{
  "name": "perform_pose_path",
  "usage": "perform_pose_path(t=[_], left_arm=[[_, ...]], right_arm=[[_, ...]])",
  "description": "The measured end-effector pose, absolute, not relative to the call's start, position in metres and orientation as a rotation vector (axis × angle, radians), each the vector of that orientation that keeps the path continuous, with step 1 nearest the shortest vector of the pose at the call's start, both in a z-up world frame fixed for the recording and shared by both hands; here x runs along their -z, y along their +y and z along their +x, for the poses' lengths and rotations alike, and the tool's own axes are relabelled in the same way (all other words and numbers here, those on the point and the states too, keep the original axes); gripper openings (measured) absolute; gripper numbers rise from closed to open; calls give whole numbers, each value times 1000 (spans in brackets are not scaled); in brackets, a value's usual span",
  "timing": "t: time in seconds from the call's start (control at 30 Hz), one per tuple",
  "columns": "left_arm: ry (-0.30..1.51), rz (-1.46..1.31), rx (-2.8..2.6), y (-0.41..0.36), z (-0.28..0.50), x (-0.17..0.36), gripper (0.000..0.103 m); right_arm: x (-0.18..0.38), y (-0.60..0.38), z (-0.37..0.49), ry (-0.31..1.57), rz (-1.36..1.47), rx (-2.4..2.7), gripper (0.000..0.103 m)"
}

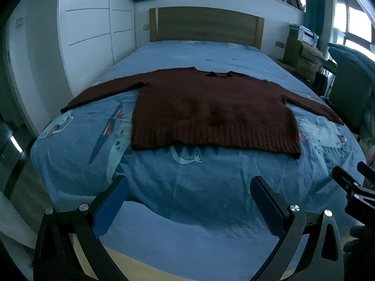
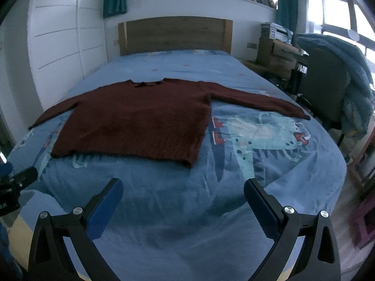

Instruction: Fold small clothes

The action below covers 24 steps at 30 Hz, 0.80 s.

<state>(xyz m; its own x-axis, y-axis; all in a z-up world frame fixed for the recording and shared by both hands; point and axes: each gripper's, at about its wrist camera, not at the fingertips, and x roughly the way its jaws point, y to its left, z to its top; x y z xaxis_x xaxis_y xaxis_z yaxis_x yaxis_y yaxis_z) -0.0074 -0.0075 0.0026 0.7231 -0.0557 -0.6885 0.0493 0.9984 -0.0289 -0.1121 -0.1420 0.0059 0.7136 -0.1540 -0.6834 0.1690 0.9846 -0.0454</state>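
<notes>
A dark red knitted sweater (image 1: 211, 107) lies flat on the bed, sleeves spread out to both sides, collar toward the headboard; it also shows in the right wrist view (image 2: 140, 121). My left gripper (image 1: 189, 185) is open and empty above the foot of the bed, well short of the sweater's ribbed hem. My right gripper (image 2: 182, 187) is open and empty too, near the foot of the bed, in front of the sweater's right corner. The right gripper's body shows at the right edge of the left wrist view (image 1: 351, 187).
The bed has a blue patterned cover (image 1: 187, 199) and a wooden headboard (image 1: 206, 23). A white wardrobe (image 1: 89, 35) stands on the left. A chair draped with blue fabric (image 2: 332, 77) and a cluttered wooden cabinet (image 2: 276, 53) stand on the right.
</notes>
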Motion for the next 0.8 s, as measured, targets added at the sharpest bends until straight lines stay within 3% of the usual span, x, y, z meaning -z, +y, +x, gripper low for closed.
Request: perform_pose_path(t=[0.8], left_arm=[[802, 8, 71, -6, -3, 2, 102]], right_arm=[[3, -141, -111, 767, 27, 139, 103]])
